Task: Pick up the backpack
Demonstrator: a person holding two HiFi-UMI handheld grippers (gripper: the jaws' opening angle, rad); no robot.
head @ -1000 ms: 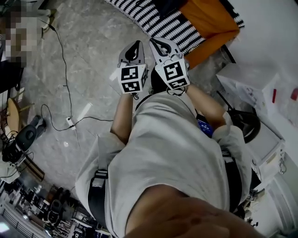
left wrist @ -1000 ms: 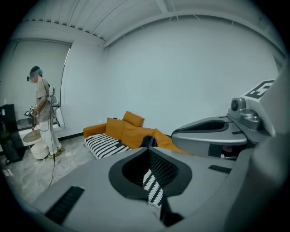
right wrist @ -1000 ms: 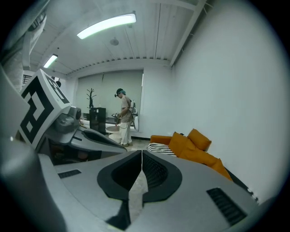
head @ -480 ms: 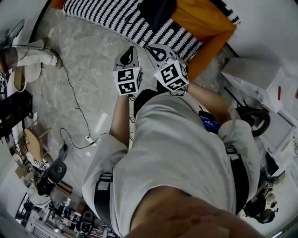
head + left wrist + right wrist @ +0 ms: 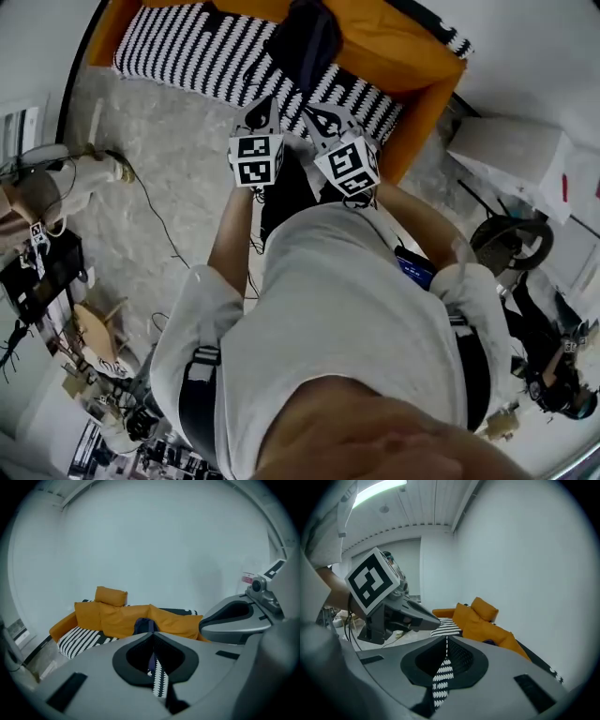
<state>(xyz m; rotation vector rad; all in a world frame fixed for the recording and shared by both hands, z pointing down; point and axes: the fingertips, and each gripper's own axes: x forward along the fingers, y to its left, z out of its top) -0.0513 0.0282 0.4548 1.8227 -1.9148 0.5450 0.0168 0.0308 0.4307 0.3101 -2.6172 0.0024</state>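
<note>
A dark backpack [image 5: 305, 37] sits on an orange sofa [image 5: 412, 52] that has a black-and-white striped cover [image 5: 187, 56]. Both grippers are held out side by side in front of my body, pointing at the sofa and short of it. My left gripper [image 5: 261, 108] is shut and empty, and so is my right gripper [image 5: 315, 111]. In the left gripper view the backpack [image 5: 143, 625] shows just beyond the closed jaw tips [image 5: 151, 633]. The right gripper view has it [image 5: 490, 642] as a small dark patch on the sofa [image 5: 483, 620], right of the jaw tips [image 5: 446, 638].
White boxes [image 5: 511, 155] stand to the right of the sofa, with a round black object [image 5: 511, 244] in front of them. A cable [image 5: 155, 202] trails over the grey floor at the left, near cluttered gear [image 5: 42, 272]. A white wall rises behind the sofa.
Both grippers and I have moved toward the sofa, which now fills the top of the head view with the backpack in sight. Both jaws stay shut.
</note>
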